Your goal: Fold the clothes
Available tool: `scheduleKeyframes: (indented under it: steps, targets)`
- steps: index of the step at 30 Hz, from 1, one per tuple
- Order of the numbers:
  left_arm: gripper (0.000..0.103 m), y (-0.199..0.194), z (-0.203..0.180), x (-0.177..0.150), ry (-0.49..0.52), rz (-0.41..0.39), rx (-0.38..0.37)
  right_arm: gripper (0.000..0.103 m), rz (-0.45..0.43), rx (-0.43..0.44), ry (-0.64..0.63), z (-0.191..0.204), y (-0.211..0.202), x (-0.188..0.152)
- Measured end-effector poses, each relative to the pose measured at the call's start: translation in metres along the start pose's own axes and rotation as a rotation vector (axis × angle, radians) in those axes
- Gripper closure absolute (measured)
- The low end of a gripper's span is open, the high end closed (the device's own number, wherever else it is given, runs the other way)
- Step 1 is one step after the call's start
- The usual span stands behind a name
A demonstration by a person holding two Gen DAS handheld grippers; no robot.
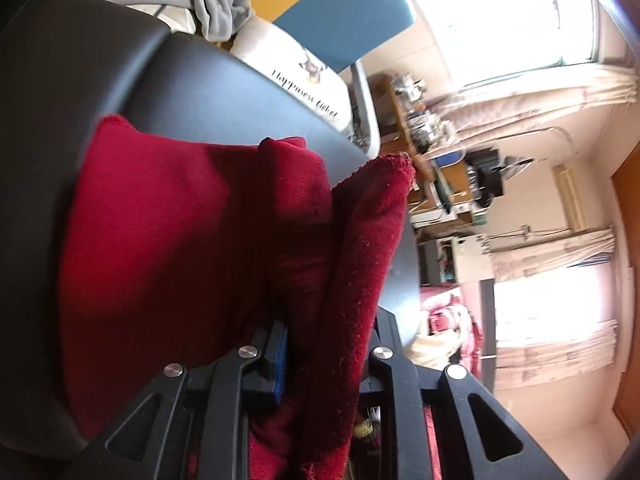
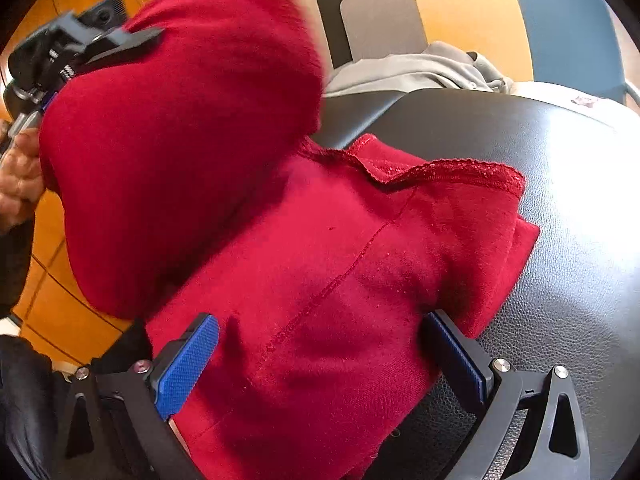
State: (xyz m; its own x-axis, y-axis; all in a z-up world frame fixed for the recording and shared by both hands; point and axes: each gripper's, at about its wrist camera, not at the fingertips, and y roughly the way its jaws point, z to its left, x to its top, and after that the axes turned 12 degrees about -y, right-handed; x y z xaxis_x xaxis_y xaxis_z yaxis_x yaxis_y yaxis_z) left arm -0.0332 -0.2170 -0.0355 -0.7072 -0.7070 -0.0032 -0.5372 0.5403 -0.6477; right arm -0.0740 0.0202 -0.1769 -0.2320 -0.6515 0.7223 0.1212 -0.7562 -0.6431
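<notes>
Right now the left gripper [image 1: 320,344] is pinching a raised fold of the red knitted garment [image 2: 320,260], which is lying draped over the black leather-like cushioned surface [image 2: 560,200]. Meanwhile the right gripper [image 2: 324,356] is standing spread wide, its blue pads [image 2: 188,364] straddling the cloth on that surface. Behind the surface, a grey crumpled garment [image 2: 420,68] is lying beside a blue chair [image 2: 568,28].

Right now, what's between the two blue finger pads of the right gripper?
In the right wrist view, the red garment fills the gap of the right gripper. Its blue pads stand wide apart, the cloth bunched between them on the black surface.
</notes>
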Motion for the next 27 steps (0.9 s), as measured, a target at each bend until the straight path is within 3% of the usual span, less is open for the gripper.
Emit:
scheduleKeyframes:
  steps: [6,13,17,22,27]
  targets:
    - [0.077,0.058,0.005,-0.005,-0.041,0.074,0.147,0.0,-0.035,0.012,-0.002,0.004,-0.004,-0.007]
    - [0.071,0.044,0.002,-0.01,-0.095,0.087,0.169,0.0,-0.05,0.009,-0.012,0.009,-0.005,-0.01]
    - [0.065,0.029,-0.009,-0.014,-0.103,0.121,0.148,0.0,-0.068,0.009,-0.004,0.01,-0.009,-0.011]
    - [0.061,0.025,-0.026,-0.013,-0.078,0.186,0.064,0.0,-0.046,-0.044,-0.022,0.021,-0.025,-0.013]
    - [0.061,-0.001,-0.026,-0.004,-0.022,0.151,-0.015,0.0,-0.001,-0.115,-0.054,0.036,-0.049,-0.02]
